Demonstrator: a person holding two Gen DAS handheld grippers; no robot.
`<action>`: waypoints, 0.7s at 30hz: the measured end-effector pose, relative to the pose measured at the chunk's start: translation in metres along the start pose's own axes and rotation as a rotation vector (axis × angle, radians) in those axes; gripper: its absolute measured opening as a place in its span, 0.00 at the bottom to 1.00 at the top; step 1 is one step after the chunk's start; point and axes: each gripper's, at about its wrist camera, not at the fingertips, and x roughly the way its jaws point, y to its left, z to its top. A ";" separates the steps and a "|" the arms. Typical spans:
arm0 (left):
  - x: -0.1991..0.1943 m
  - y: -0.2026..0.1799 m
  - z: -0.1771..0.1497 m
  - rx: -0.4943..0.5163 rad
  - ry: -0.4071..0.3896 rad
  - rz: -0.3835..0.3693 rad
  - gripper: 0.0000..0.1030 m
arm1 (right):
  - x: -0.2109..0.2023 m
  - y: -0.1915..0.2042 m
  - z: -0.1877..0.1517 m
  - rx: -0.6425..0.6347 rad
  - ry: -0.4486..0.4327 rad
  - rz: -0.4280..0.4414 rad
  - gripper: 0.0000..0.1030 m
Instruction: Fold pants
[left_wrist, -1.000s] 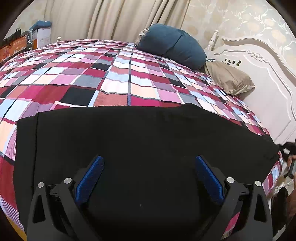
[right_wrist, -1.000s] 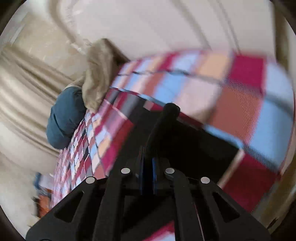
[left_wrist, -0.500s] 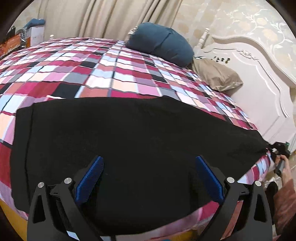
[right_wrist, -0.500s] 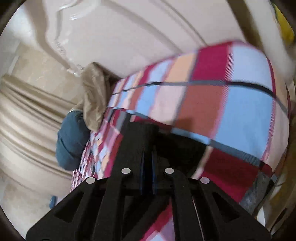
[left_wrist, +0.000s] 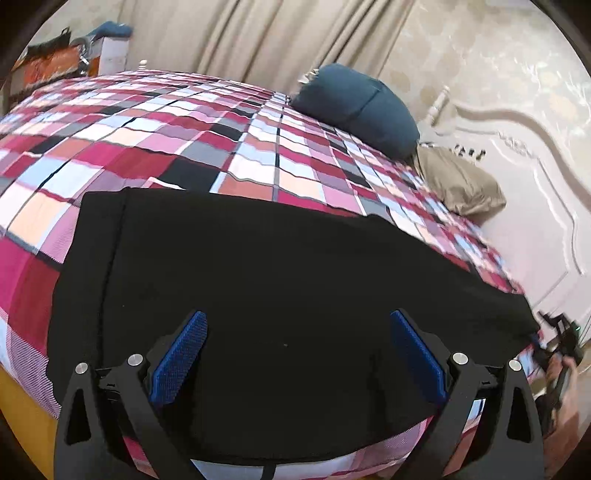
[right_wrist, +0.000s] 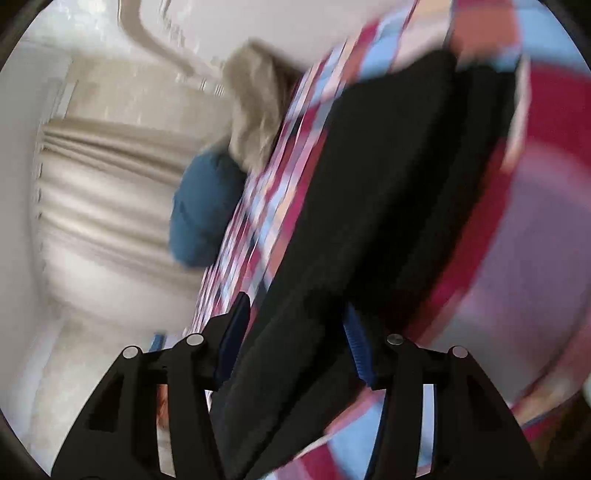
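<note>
One pair of black pants (left_wrist: 280, 295) lies flat across the near edge of the checked bedspread (left_wrist: 221, 147). Left gripper (left_wrist: 295, 362) hovers above them, jaws spread wide, empty. Right gripper (right_wrist: 295, 343) at the pants' far end, jaws opening, black cloth between the pads; view blurred. Blue pillow (left_wrist: 358, 107) and tan pillow (left_wrist: 458, 184) by the headboard (left_wrist: 535, 206).

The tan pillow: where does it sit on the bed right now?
In the left wrist view the tan pillow lies at the right, against the white headboard, just right of the blue cushion.
</note>
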 end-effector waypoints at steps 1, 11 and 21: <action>-0.001 0.000 0.000 0.000 -0.004 0.007 0.95 | 0.007 0.002 -0.007 0.000 0.026 0.010 0.46; -0.008 0.011 -0.003 -0.009 -0.007 0.015 0.95 | 0.021 0.027 -0.055 -0.088 0.052 -0.048 0.05; -0.016 0.034 -0.006 -0.038 -0.019 0.036 0.95 | 0.010 -0.005 -0.071 0.063 0.068 0.013 0.23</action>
